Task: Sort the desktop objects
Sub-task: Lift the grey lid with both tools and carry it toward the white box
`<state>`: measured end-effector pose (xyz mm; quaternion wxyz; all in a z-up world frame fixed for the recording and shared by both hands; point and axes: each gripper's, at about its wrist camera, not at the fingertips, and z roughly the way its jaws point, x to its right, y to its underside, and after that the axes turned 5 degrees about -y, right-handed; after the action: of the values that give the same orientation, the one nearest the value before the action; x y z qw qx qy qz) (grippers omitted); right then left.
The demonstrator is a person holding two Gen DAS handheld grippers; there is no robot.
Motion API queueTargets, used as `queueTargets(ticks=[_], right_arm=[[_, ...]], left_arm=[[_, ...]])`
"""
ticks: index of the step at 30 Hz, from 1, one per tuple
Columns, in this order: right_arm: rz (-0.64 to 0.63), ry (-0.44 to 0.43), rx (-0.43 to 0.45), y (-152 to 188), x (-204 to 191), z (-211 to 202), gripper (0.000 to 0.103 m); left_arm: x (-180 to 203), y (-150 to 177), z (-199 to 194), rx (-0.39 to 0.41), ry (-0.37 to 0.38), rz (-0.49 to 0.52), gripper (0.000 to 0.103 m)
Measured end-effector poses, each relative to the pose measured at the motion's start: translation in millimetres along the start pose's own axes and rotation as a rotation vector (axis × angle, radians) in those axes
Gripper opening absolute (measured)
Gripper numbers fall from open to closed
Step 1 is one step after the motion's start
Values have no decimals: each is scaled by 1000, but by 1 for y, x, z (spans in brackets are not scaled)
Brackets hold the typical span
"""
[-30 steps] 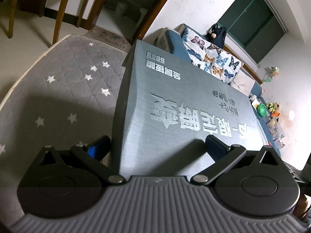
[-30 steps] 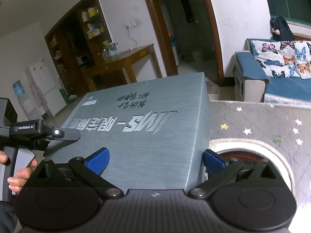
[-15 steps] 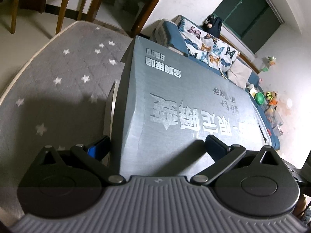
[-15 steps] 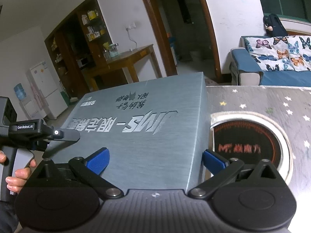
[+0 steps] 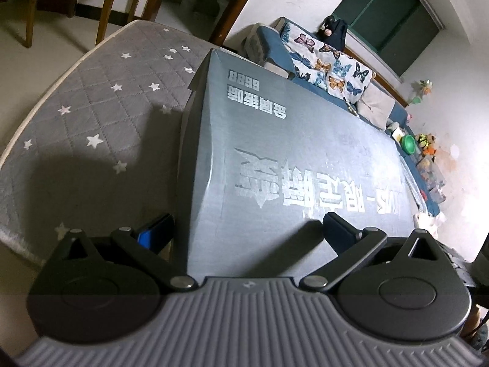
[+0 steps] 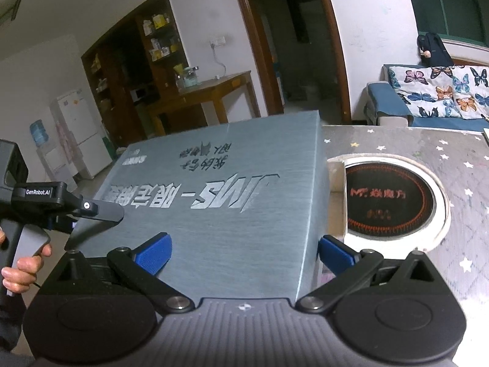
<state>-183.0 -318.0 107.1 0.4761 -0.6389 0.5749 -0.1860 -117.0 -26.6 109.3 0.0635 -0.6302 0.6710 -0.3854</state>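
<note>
**Observer:** Where is the box, and what have you got on it?

**Me:** The large flat grey-blue cardboard box with silver lettering [image 6: 220, 189] is carried between my two tools. My right gripper [image 6: 244, 252] takes one short end, jaws spread wide, blue pads either side of the end corner. I cannot tell whether the pads bite or the end merely rests between them. My left gripper [image 5: 244, 229] takes the opposite end the same way: one finger low beside the dark side wall, the other over the printed top. Again, real contact is not clear.

**Observer:** Which step is this?

**Me:** Transport, by my reading. The box sits tilted over the round table with the grey quilted star-print cover [image 5: 91, 116], not lying flat on it. In the right view its edge overlaps the round black inset hotplate with red markings [image 6: 391, 198] at the table's centre.

**Observer:** So what does the next move need?

**Me:** Both ends kept level and moved together; if one hand leads, the box twists out of a wide, loose hold. I see no bin or marked spot, so the destination is a guess. If it goes on the table, it should be lowered flat, then each tool drawn back along its own end.

**Observer:** Anything else nearby?

**Me:** The blue sofa with the butterfly-print blanket [image 6: 443, 91] is beyond the table, well apart.
</note>
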Motion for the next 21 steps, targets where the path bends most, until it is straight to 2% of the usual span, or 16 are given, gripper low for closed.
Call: queueTargets(ticks=[10,21], right_arm=[[3,5,5,37,-24,-30,103],[20,4,-29,75,-37,-50,103]], left_arm=[[7,36,-24,1,1,61,103],[-5,72,-25,-102,-4,24,103]])
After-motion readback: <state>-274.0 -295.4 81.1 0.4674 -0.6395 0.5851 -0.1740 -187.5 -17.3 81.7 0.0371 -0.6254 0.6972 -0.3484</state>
